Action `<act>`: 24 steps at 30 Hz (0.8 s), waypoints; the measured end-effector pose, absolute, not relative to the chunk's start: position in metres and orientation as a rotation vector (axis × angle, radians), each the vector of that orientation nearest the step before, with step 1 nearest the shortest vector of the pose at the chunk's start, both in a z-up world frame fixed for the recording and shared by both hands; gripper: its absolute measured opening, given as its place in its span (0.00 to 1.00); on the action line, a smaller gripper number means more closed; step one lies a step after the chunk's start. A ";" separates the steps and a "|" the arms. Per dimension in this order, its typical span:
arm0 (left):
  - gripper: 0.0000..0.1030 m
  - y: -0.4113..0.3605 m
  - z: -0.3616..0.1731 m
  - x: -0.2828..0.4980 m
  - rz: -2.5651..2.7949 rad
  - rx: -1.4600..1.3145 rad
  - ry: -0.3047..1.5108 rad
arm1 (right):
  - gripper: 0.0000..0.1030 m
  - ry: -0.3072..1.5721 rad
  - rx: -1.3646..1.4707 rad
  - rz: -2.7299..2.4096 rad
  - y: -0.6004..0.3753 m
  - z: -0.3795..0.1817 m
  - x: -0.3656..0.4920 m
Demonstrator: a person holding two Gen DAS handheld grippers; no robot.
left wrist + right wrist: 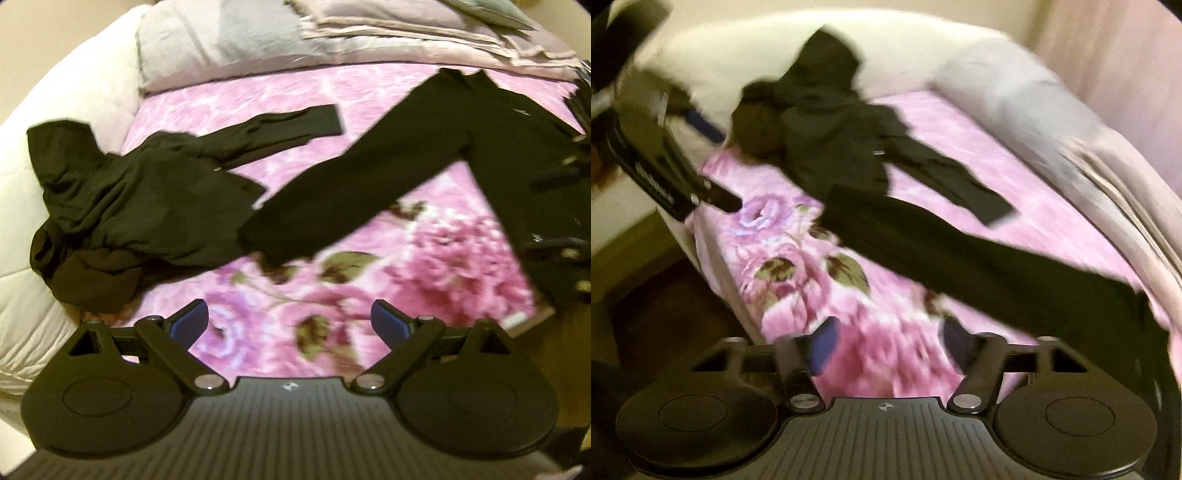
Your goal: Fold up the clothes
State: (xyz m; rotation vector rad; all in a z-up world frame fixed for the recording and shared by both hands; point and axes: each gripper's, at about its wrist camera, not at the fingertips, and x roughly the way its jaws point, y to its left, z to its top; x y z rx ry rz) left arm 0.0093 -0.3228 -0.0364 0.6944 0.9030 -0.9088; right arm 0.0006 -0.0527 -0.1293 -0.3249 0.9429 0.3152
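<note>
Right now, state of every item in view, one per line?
left hand-held gripper: open, empty, above the bedspread.
right hand-held gripper: open, empty.
black trousers: laid out flat, unfolded.
black top: crumpled, one sleeve stretched out, unfolded.
floral bedspread: spread flat.
grey pillow: lying at the bed's far edge.
</note>
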 end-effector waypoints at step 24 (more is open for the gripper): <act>0.90 -0.333 -0.104 0.113 -0.851 0.618 1.093 | 0.11 0.897 -0.405 0.497 0.005 -0.226 0.217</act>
